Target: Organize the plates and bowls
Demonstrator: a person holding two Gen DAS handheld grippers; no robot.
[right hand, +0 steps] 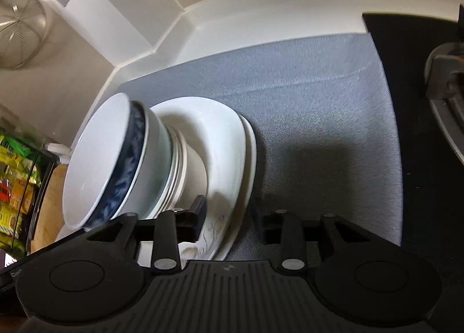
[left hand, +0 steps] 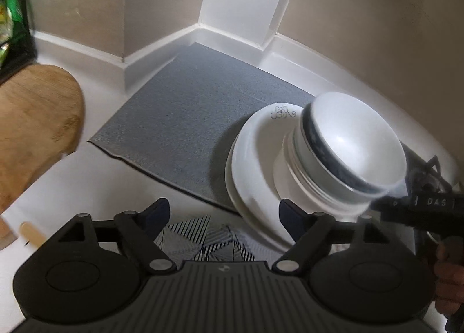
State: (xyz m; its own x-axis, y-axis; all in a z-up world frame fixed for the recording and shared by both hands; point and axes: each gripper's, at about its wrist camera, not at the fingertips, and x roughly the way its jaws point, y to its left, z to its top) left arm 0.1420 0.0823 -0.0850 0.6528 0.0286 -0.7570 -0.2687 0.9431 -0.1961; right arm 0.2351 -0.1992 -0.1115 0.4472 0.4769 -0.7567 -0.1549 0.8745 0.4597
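A stack of white plates [left hand: 255, 165] lies on a grey mat [left hand: 179, 118], and nested bowls stand on it; the top bowl [left hand: 356, 141] has a dark blue band. My left gripper [left hand: 224, 208] hangs wide open short of the stack with nothing between its fingers. The right gripper's black body [left hand: 420, 208] shows at the stack's right side. In the right wrist view my right gripper [right hand: 229, 217] straddles the rim of the plates [right hand: 220, 141] below the blue-banded bowl [right hand: 95, 159]. A strip of mat [right hand: 319, 118] shows between the right finger and the rim, so the pads do not press.
A wooden cutting board [left hand: 34, 130] and a black rack of packets [left hand: 11, 28] stand at the left. A patterned cloth [left hand: 208, 240] lies under my left gripper. A black hob [right hand: 420, 159] with a grey burner [right hand: 443, 86] borders the mat. Walls close the corner behind.
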